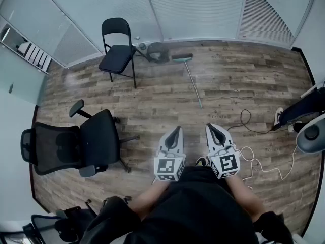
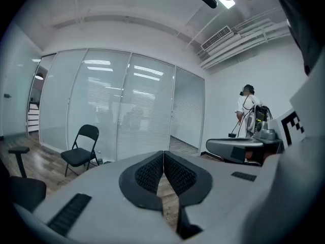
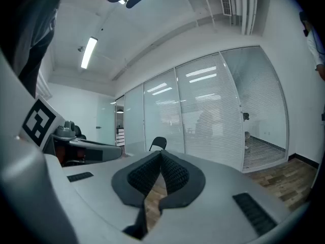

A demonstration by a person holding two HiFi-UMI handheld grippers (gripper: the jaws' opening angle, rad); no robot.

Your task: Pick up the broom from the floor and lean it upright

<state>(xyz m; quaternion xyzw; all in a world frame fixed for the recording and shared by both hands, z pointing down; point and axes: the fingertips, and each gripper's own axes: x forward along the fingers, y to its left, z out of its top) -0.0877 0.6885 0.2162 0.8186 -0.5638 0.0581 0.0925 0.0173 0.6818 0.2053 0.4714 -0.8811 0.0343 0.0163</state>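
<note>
Wood-plank floor (image 1: 152, 100), brown-grey, fills the head view; its near part is hidden behind the wearer's dark clothing.

Frosted glass partition walls (image 1: 193, 9) with slatted blinds close off the far side.

Black mesh swivel office chair (image 1: 76, 144): stands at the left.

Black metal folding chair (image 1: 119, 47): stands near the glass, left of centre.

Thin grey-handled broom with a teal head (image 1: 192, 83): lies flat on the floor, with its head toward the glass, just right of the folding chair. The handle runs back toward the wearer. It is well apart from both tongs. A grey object beside the head is too blurred to identify.

White left tongs (image 1: 177, 128) and white right tongs (image 1: 209, 126): side by side above the floor, each bearing a cube with black-and-white square markers. Each gripper view shows ribbed black pads pressed together with nothing between them.

Thin white cable (image 1: 264, 169) and black cable (image 1: 249, 122): loose loops on the floor at the right, with their ends cut off or hidden.
</note>
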